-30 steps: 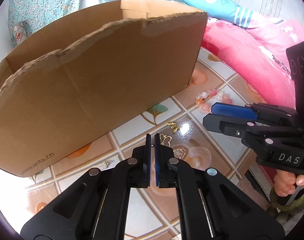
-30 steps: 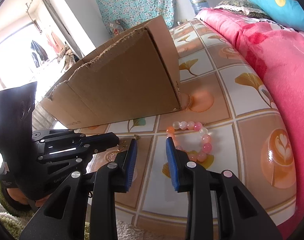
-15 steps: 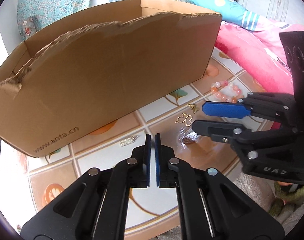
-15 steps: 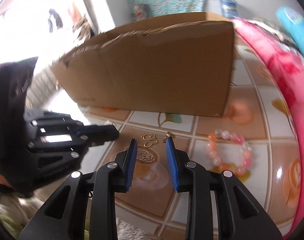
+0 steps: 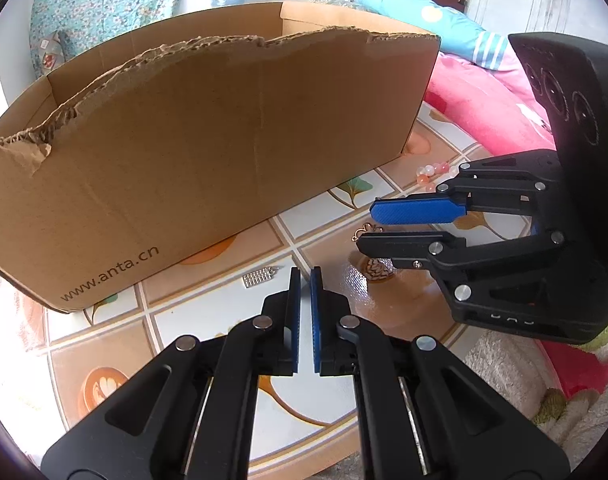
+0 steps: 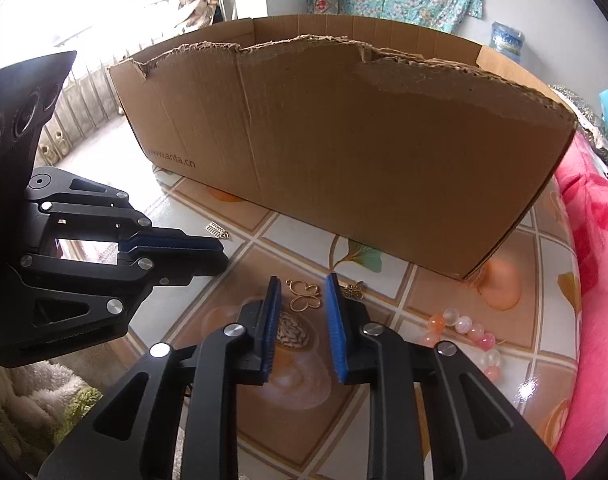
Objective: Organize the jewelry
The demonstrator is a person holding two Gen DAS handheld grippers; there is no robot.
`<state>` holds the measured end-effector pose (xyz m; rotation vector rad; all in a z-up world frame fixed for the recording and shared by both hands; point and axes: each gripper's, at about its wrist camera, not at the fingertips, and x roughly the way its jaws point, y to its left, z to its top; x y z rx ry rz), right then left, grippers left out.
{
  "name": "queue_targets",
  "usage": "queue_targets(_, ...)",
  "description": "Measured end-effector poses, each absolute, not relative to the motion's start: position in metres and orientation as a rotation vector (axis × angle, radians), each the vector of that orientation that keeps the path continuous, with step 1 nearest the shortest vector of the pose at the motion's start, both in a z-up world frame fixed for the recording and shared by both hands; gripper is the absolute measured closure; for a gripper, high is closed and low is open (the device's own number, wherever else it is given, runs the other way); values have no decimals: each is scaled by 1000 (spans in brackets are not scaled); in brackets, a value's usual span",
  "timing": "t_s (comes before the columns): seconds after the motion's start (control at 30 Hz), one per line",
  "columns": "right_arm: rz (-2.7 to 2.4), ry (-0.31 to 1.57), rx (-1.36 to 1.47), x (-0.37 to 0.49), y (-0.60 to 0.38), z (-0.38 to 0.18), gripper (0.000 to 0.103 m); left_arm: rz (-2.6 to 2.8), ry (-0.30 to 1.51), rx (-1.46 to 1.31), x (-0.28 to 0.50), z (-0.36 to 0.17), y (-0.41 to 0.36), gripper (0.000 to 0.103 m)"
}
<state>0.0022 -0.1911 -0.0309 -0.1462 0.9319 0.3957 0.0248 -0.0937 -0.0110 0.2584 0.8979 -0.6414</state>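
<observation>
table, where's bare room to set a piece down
Free: the tiles left of the silver clip, along the box front. Crowded: ahead of the right gripper, with gold butterfly, small charm and bead bracelet.

surface: tiled tabletop [image 6: 444, 308] | on it: cardboard box [image 6: 344, 140] at back; gold butterfly charm [image 6: 304, 295], small brass butterfly [image 6: 354, 291] beside it; bead bracelet [image 6: 470, 334] right; silver comb-like piece [image 6: 217, 230] left

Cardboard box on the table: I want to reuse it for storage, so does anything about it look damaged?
Yes. The cardboard box has a ragged, torn top edge along its near wall, with a notch ripped out near one end. Its walls stand upright.
</observation>
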Motion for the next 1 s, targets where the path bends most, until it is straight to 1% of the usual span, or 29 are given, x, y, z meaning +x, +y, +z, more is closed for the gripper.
queue_targets(0.07,405,945,-150,3,-189,-30,90,-645,897,252,25,-11,-93,99)
queue_targets(0.4,391,970,-112,6,-190,-29,90,-648,890,221,26,-12,-86,99)
queue_targets(0.43,393,975,-109,6,-190,-28,96,-648,889,219,26,-11,-85,99)
queue_targets(0.47,389,980,-104,6,-191,-27,98,-647,888,216,26,-11,-84,99)
queue_targets(0.7,361,986,-80,2,-198,-20,98,-644,884,202,26,-11,-83,99)
queue_targets(0.87,366,1018,-86,7,-198,-19,96,-648,887,205,24,-10,-83,99)
queue_targets(0.97,372,1052,-105,12,-196,-19,96,-650,888,201,23,-10,-82,97)
queue_targets(1.0,375,1065,-109,14,-194,-19,96,-652,886,200,22,-10,-82,95)
